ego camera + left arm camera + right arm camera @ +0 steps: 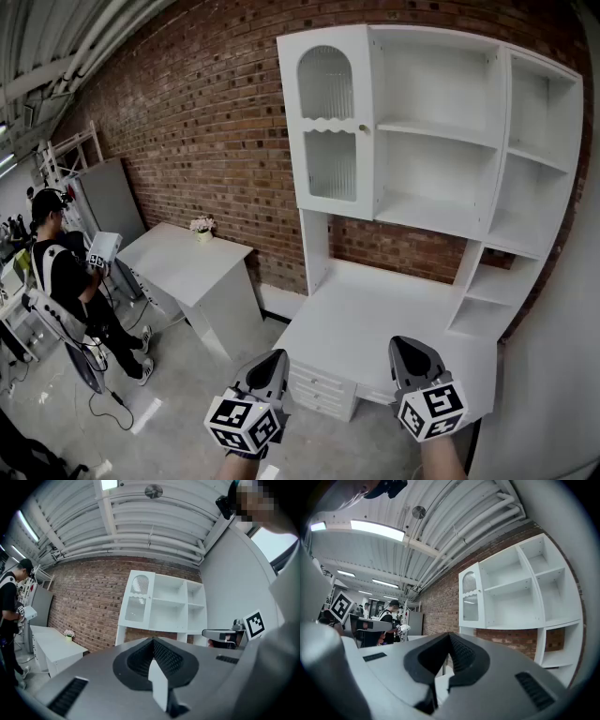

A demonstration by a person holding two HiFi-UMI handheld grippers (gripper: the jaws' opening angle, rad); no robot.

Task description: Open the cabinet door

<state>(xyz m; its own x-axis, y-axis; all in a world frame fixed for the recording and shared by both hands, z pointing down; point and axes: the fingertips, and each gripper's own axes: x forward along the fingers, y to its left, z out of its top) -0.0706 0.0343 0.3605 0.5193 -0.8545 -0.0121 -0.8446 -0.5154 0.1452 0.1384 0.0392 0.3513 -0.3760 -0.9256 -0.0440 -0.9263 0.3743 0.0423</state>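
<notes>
The white cabinet door (328, 127) has an arched ribbed-glass panel and stands closed at the upper left of a white hutch. Its small knob (363, 129) sits on its right edge. The door also shows in the left gripper view (136, 597) and the right gripper view (469, 599), far ahead. My left gripper (272, 361) and right gripper (411, 349) are held low, near the front edge of the desk top (375, 314), well below and short of the door. The left gripper (153, 641) and the right gripper (450, 637) both have their jaws together with nothing between them.
Open shelves (441, 141) fill the hutch right of the door. Drawers (319, 389) sit under the desk. A separate white table (187, 267) with a small flower pot (202, 226) stands to the left. A person (56, 272) holding a gripper stands at far left.
</notes>
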